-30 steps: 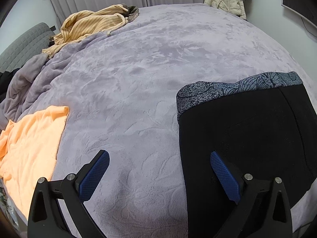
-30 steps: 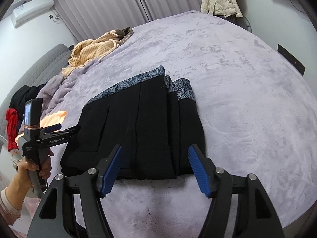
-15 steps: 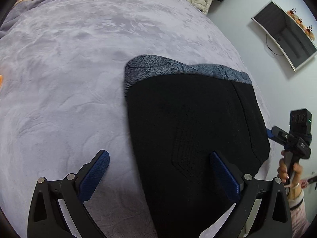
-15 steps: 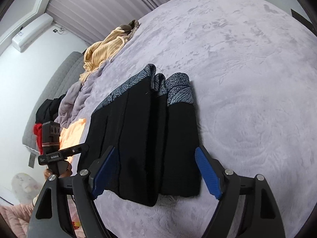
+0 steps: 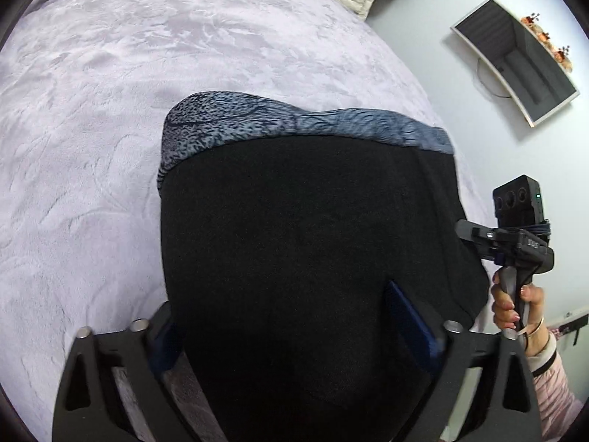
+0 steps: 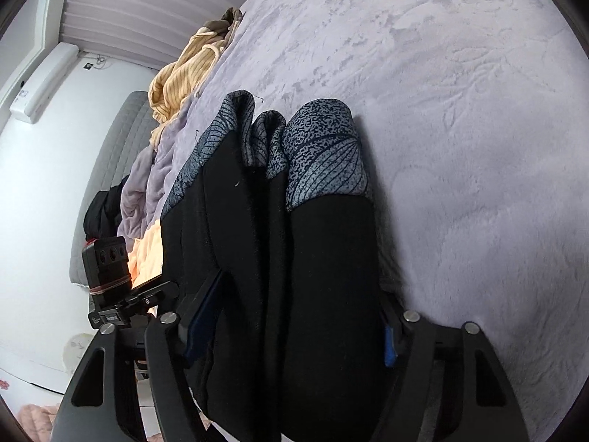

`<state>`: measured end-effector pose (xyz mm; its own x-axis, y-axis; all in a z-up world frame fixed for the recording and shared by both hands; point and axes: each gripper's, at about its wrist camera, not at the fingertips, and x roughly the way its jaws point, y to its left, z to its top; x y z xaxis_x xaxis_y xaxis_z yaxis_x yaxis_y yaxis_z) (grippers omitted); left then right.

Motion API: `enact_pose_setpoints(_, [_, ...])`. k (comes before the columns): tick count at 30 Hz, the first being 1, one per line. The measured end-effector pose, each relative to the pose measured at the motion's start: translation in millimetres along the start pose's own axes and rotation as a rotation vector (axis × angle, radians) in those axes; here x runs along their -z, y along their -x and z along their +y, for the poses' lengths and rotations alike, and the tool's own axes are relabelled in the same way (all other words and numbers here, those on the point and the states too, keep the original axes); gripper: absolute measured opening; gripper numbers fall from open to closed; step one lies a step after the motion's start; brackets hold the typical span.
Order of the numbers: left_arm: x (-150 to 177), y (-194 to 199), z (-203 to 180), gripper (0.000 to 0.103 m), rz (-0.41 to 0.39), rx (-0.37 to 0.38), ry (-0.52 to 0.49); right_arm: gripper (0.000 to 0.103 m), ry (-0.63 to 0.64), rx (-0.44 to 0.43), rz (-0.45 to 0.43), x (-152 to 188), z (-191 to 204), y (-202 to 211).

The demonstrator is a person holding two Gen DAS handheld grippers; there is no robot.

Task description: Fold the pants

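Fingers [image 5: 408, 316] of the left gripper [image 5: 294, 331] stand wide apart in the left wrist view, straddling the near edge of the folded pants [image 5: 305, 243]: the right finger lies over the black cloth, the left is mostly hidden beside or beneath it, so whether it slides under I cannot tell. The pants lie on the bed [image 5: 92, 129], patterned waistband [image 5: 294, 125] at the far end, long axis running straight away from the fingers. The right gripper [image 5: 515, 243] is at the bundle's right edge. In the right wrist view its own fingers [image 6: 202, 316], also spread, flank the near end of the stacked folds [image 6: 294, 258], which again run directly ahead. Both hands seem equally near, likely set to scoop the bundle together.
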<state>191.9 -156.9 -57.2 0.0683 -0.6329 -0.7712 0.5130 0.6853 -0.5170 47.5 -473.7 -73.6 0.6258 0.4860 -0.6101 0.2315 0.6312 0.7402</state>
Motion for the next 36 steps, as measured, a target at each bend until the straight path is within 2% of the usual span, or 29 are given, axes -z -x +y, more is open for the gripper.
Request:
enact_pose_setpoints(3, [3.8, 16.2, -10.8, 0.077, -0.031, 0.022, -0.022, 0.054, -0.008, -0.002, -0.054, 7.1, 15.8, 12.3])
enact_pose_setpoints(5, [4.8, 28.9, -15.9, 0.075, -0.041, 0.056, -0.016, 0.049, -0.016, -0.029, -0.086, 11.2, 25.2, 20.9])
enact_pose_setpoints(8, [7.5, 51.0, -19.6, 0.075, -0.056, 0.081, 0.001, 0.047, -0.009, -0.069, -0.1, 19.9, 45.2, 31.0])
enact_pose_setpoints(15, [27.4, 114.6, -7.1, 0.075, -0.1, 0.016, -0.014, 0.047, -0.001, -0.15, -0.063, 38.2, 89.0, 20.6])
enact_pose_setpoints(20, [42.7, 154.8, 25.8, 0.075, -0.145, -0.053, 0.017, 0.047, 0.018, -0.187, -0.02, 43.3, 120.5, -18.8])
enact_pose_setpoints(22, [49.8, 163.4, 39.8, 0.075, -0.157, -0.094, 0.043, 0.047, 0.021, -0.177, 0.005, 49.1, 127.4, -37.2])
enact_pose_setpoints(23, [53.1, 163.8, 47.2, 0.075, -0.159, -0.122, 0.05, 0.047, 0.02, -0.167, 0.023, 52.2, 130.3, -48.4])
enact_pose_setpoints(25, [61.9, 157.6, 65.5, 0.075, -0.157, -0.24, 0.061, 0.047, 0.037, -0.116, 0.063, 58.3, 135.5, -68.0])
enact_pose_setpoints(27, [72.2, 147.6, 82.7, 0.077, -0.151, -0.36, 0.056, 0.052, 0.096, 0.024, 0.065, 65.9, 142.0, -84.5])
enact_pose_setpoints(28, [77.9, 147.1, 89.4, 0.09, -0.171, -0.383, 0.054, 0.061, 0.131, 0.083, 0.057, 68.4, 145.7, -88.5])
enact_pose_setpoints(29, [82.1, 148.0, 93.8, 0.101, -0.193, -0.392, 0.061, 0.065, 0.187, 0.16, 0.04, 71.1, 150.5, -92.3])
enact_pose_setpoints(30, [85.4, 148.2, 98.0, 0.103, -0.206, -0.397, 0.073, 0.068, 0.227, 0.211, 0.026, 73.2, 154.3, -94.3])
enact_pose_setpoints(32, [87.4, 145.5, 102.2, 0.103, -0.217, -0.375, 0.086, 0.083, 0.272, 0.292, 0.003, 75.6, 157.4, -95.7])
enact_pose_setpoints(33, [87.8, 143.5, 102.5, 0.103, -0.221, -0.37, 0.099, 0.084, 0.286, 0.322, -0.009, 77.2, 157.5, -96.2])
enact_pose_setpoints(34, [98.9, 145.2, 105.3, 0.103, -0.223, -0.369, 0.113, 0.084, 0.272, 0.321, -0.014, 78.4, 155.8, -95.4])
enact_pose_setpoints(36, [96.6, 139.8, 94.7, 0.103, -0.239, -0.398, 0.104, 0.084, 0.236, 0.323, -0.026, 81.6, 154.1, -88.6])
